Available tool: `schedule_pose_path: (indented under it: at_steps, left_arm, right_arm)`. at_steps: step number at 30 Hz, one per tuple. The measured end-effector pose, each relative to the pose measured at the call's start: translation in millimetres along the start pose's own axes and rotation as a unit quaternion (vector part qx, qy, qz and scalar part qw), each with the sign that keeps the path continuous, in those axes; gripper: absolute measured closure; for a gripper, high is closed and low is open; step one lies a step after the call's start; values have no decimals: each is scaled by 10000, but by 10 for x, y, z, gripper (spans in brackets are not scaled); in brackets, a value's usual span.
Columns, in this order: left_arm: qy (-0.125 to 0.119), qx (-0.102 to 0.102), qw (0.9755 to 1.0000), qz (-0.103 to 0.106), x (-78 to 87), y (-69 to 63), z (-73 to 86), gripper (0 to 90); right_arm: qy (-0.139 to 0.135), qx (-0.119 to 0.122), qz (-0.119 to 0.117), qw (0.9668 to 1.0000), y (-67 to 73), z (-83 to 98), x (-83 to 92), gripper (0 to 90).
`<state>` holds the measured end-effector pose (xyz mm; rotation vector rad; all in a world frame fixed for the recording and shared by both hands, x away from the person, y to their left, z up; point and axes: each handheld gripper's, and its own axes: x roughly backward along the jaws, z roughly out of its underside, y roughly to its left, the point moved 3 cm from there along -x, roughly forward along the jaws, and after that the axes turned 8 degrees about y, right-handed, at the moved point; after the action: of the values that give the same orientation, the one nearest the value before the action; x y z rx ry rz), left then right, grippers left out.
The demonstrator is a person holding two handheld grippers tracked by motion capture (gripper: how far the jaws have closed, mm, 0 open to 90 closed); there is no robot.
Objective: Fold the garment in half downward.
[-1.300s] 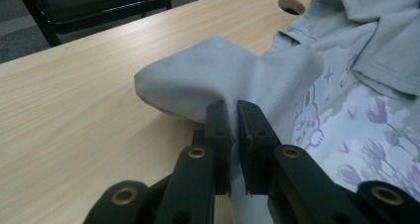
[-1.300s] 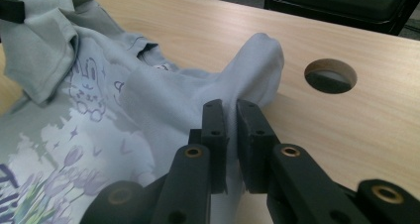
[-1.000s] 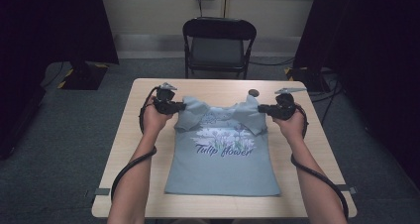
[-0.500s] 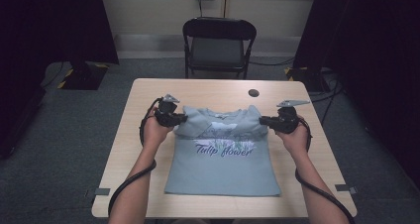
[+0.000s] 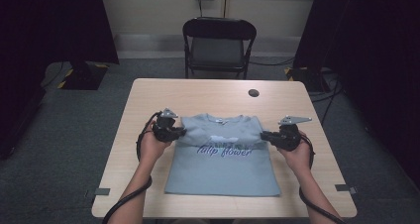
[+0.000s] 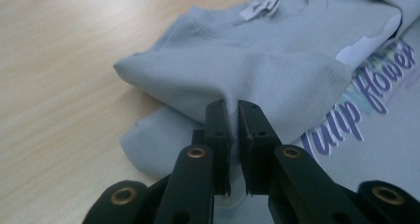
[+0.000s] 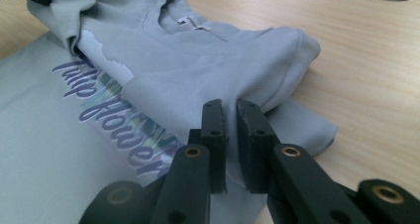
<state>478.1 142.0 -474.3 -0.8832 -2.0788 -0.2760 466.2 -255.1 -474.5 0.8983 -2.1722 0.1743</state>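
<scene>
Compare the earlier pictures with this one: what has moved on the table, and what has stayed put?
Both grippers, left and right, stay clamped on the shirt and have pulled its top edge toward the person and down, folding it over the print. The shirt's lower half, the table and the chair have not moved.

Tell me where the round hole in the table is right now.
In the high view the hole sits in the far right part of the table, beyond the folded t-shirt and forward of the right gripper.
</scene>
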Motion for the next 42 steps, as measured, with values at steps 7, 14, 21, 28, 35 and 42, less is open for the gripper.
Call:
schedule_pose_path:
  at_steps: [7,14,21,28,35,42]
  left_arm:
    - [77,-54,9999,72,-46,-105,167,839]
    - [196,-203,9996,4,-101,-175,275,835]
    - [304,-330,9990,-74,-125,-213,324,835]
    - [235,-422,9987,-145,-135,-249,374,831]
    - [-2,-360,9992,-199,-131,-249,441,715]
    - [-343,-334,9988,73,-148,-277,491,332]
  right_arm:
    - [22,-52,-44,10000,54,198,0,827]
    - [11,-71,-36,10000,72,339,-11,821]
    - [119,56,98,9999,101,457,-57,811]
    - [144,224,230,9994,137,506,-86,757]
    - [154,487,352,9981,211,516,-120,600]
    - [0,567,211,9982,276,492,-142,306]
